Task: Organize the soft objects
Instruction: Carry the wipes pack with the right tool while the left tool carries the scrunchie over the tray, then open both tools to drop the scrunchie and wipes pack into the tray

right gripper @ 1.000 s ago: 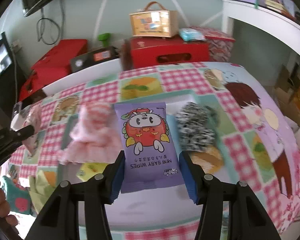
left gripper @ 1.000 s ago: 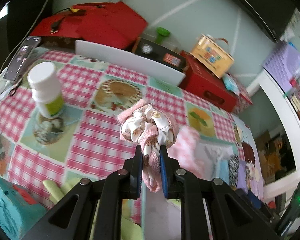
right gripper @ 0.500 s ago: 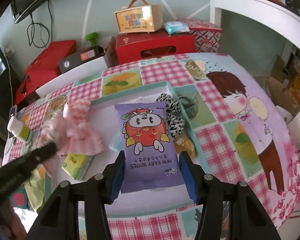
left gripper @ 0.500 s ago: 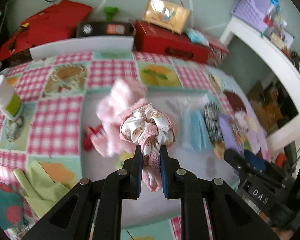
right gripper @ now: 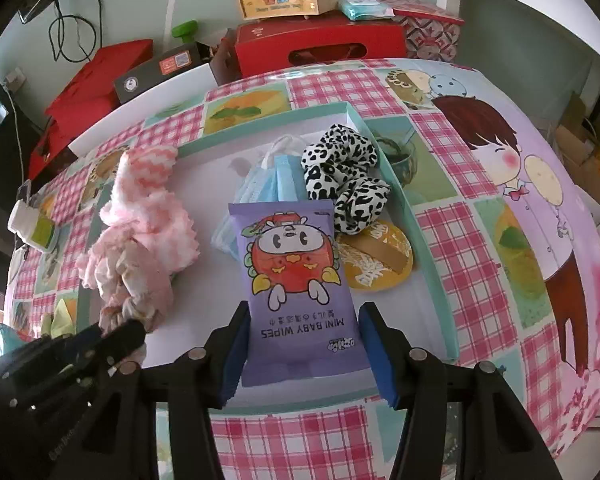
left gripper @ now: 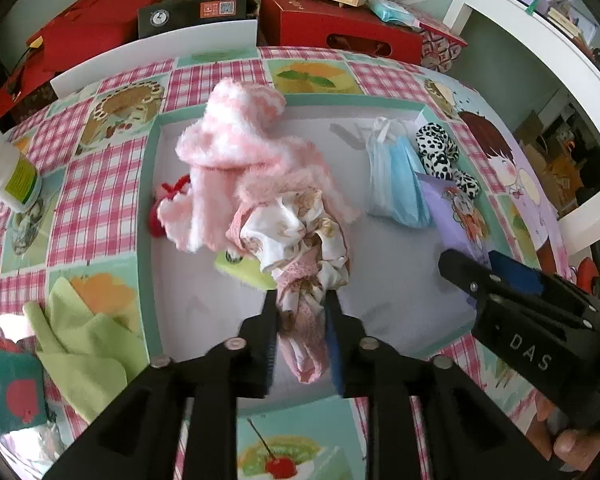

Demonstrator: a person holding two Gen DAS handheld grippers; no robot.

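My left gripper (left gripper: pixel 302 320) hangs over the white, teal-rimmed tray (left gripper: pixel 148 208) with a floral pink scrunchie (left gripper: pixel 296 240) between its fingers. Its jaws are opening, and the fabric still fills the gap and touches both pads. Just behind the scrunchie lies a fluffy pink-and-white cloth (left gripper: pixel 236 144). My right gripper (right gripper: pixel 302 344) is shut on a purple pack of mini baby wipes (right gripper: pixel 296 276), low over the tray's near right part. Blue face masks (right gripper: pixel 260 184), a leopard-print scrunchie (right gripper: pixel 340 168) and a yellow round piece (right gripper: pixel 376 260) lie in the tray beyond the pack.
A white bottle (left gripper: pixel 8 172) stands on the checked tablecloth left of the tray. A light green cloth (left gripper: pixel 80 340) and a teal item (left gripper: pixel 4 392) lie at the near left. A small red thing (left gripper: pixel 160 208) lies in the tray. Red boxes (left gripper: pixel 340 28) line the far edge.
The left gripper swung right from beside the bottle to over the tray with the scrunchie, and its fingers have parted a little. The right gripper sank slightly with the wipes pack.
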